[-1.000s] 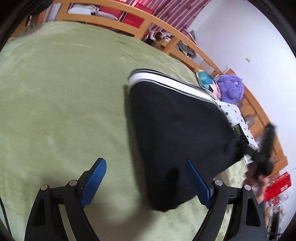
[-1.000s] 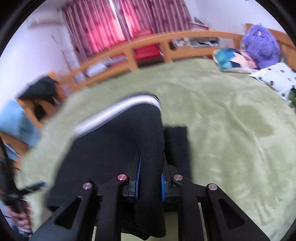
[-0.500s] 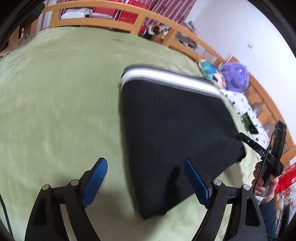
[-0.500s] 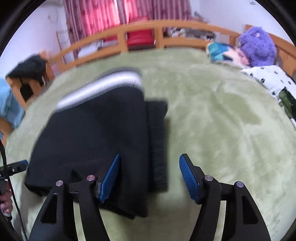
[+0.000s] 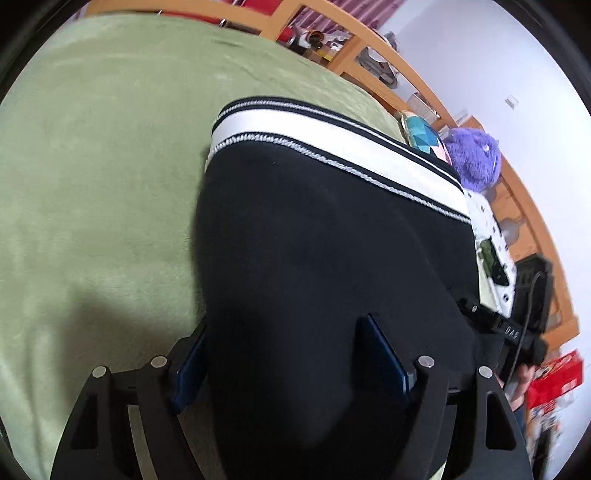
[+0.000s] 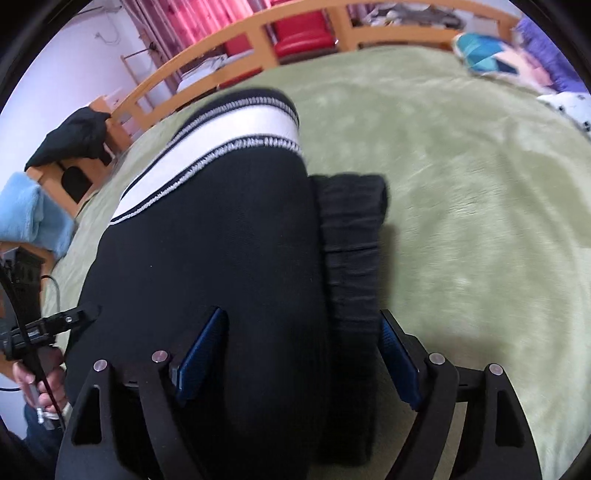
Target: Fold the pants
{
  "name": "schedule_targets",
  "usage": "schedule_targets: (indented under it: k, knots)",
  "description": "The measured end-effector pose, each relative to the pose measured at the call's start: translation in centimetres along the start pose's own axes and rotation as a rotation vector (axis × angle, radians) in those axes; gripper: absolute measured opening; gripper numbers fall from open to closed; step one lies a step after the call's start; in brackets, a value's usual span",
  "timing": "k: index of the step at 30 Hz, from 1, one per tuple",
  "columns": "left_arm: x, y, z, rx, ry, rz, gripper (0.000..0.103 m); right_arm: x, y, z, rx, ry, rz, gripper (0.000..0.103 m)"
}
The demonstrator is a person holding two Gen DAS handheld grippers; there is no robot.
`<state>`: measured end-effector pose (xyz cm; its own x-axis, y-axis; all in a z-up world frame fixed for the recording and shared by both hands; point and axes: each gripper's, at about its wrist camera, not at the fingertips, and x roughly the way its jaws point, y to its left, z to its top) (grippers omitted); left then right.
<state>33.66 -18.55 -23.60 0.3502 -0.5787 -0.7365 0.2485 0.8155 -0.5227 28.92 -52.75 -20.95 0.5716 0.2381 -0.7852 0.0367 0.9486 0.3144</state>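
Observation:
Black pants (image 5: 314,240) with a white striped waistband (image 5: 332,147) lie folded on the green blanket. My left gripper (image 5: 288,363) is low over their near left corner. Its jaws are closing, the cloth lies between them, and the pads do not visibly press on it. In the right wrist view the pants (image 6: 221,240) fill the middle, with a ribbed leg end (image 6: 351,229) sticking out on the right. My right gripper (image 6: 299,358) straddles the near right edge. Its jaws are opening, with the folded edge and leg end between them, untouched by the pads.
The green blanket (image 5: 92,184) covers the bed inside a wooden rail (image 6: 258,33). A purple plush toy (image 5: 476,158) and a patterned cushion (image 5: 424,136) lie at the far right. A blue towel (image 6: 26,210) and a dark garment (image 6: 70,136) sit beyond the left edge.
The right gripper let go of the pants fold and opened wide. Both grippers dropped forward, so the pants' near corners now lie between their jaws. The left jaws narrowed slightly.

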Motion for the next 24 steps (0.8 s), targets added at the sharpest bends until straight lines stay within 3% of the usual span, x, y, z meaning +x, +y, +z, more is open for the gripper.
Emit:
schedule_targets:
  k: [2,4,6,8,9,10,11,13,17,24]
  knots:
    - [0.5,0.5,0.1,-0.030,0.011,-0.021,0.077,1.0,-0.5,0.2,0.019,0.017,0.020,0.092]
    - [0.6,0.7,0.0,-0.036,0.015,-0.027,0.075,2.0,-1.1,0.0,0.046,0.020,0.048,0.093]
    - [0.5,0.2,-0.1,-0.014,0.011,-0.015,0.062,1.8,-0.7,-0.1,0.024,0.002,0.033,0.089]
    - [-0.4,0.1,-0.1,-0.009,-0.002,-0.025,0.036,1.4,-0.5,-0.2,0.018,-0.007,0.067,0.068]
    - [-0.9,0.0,0.1,-0.006,-0.011,-0.028,0.030,1.0,-0.3,-0.2,0.013,-0.015,0.054,0.064]
    - [-1.7,-0.1,0.2,-0.003,-0.022,-0.041,0.023,0.6,0.1,-0.2,0.007,-0.019,0.045,0.052]
    - [-2.6,-0.2,0.3,-0.010,-0.027,-0.072,0.020,-0.2,0.4,-0.2,0.002,-0.033,0.039,0.042]
    - [-4.2,-0.4,0.4,-0.024,-0.033,-0.110,0.018,-1.8,1.2,-0.3,0.020,-0.058,0.052,0.036]
    - [-8.4,-1.9,-0.5,0.022,-0.055,-0.103,0.017,-4.6,4.6,-1.2,0.008,-0.092,0.001,0.033]
    - [-19.0,-0.2,-3.8,0.047,-0.092,-0.075,0.017,-9.8,12.6,-5.1,0.008,-0.118,0.078,0.032]
